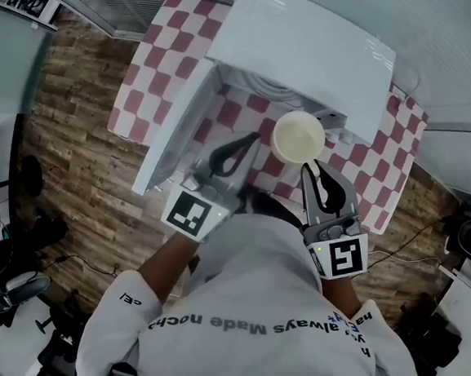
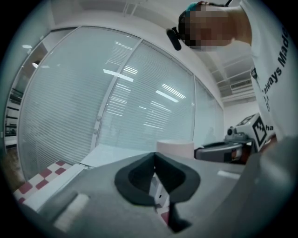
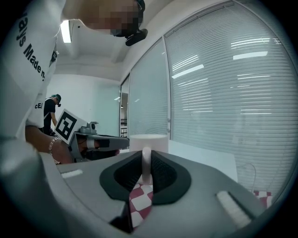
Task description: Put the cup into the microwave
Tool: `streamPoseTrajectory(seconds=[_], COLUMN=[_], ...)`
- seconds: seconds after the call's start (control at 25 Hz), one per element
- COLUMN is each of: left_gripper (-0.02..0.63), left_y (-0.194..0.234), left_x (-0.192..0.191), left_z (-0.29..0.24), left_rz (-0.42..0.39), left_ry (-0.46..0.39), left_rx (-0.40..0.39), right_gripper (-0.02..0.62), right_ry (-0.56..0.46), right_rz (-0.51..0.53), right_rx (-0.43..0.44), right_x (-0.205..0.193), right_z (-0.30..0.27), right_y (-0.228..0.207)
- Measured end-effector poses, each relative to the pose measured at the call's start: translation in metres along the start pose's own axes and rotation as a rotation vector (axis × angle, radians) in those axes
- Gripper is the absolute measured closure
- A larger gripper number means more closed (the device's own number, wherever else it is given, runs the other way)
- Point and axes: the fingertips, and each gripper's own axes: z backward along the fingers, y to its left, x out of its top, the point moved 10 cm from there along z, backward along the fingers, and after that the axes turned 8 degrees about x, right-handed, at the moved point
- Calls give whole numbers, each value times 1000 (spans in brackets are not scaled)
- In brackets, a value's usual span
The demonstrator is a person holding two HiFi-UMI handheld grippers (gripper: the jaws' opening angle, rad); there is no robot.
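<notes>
Two tongs work in the head view over a desk (image 1: 125,123) covered by a red-and-white checked cloth (image 1: 382,174). Right tongs (image 1: 308,168) are clamped on the handle of a white cup (image 1: 298,137), which stands upright just in front of the white microwave (image 1: 305,50), outside its cavity; the cup's pale interior is empty. The microwave door (image 1: 177,131) stands open to the left. Left tongs (image 1: 252,139) sit just beside the cup, tips together, carrying nothing. In the left gripper view the jaws meet with nothing between them, and the cup (image 2: 175,148) and right tongs (image 2: 205,152) lie beyond. In the right gripper view the jaws pinch the thin cup handle (image 3: 146,162). The cup body (image 3: 148,142) is directly ahead, with the left tongs (image 3: 118,143) to its left and the checked cloth (image 3: 139,200) below.
</notes>
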Motion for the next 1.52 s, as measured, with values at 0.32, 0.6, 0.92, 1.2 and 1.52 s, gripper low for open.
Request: streamPoseTrajectory(seconds=[0.32, 0.6, 0.92, 1.2, 1.52], left_gripper=[601, 601, 601, 602, 602], left_y=[14, 20, 27, 36, 50], left_x=[-39, -71, -108, -132, -154], left_z=[-14, -28, -39, -50, -70], left_rz=[8, -8, 15, 14, -11], left_ry=[50, 65, 82, 89, 94], left_rx=[24, 19, 22, 39, 50], right_gripper=[555, 555, 555, 555, 555], right_ry=[31, 59, 64, 48, 29], right_rz=[-25, -29, -34, -42, -65], right_rx=[-1, -15, -45, -57, -95], right_x=[-50, -88, -120, -147, -165], right_z=[-9, -22, -37, -64, -89], right_y=[-11, -22, -26, -37, -54])
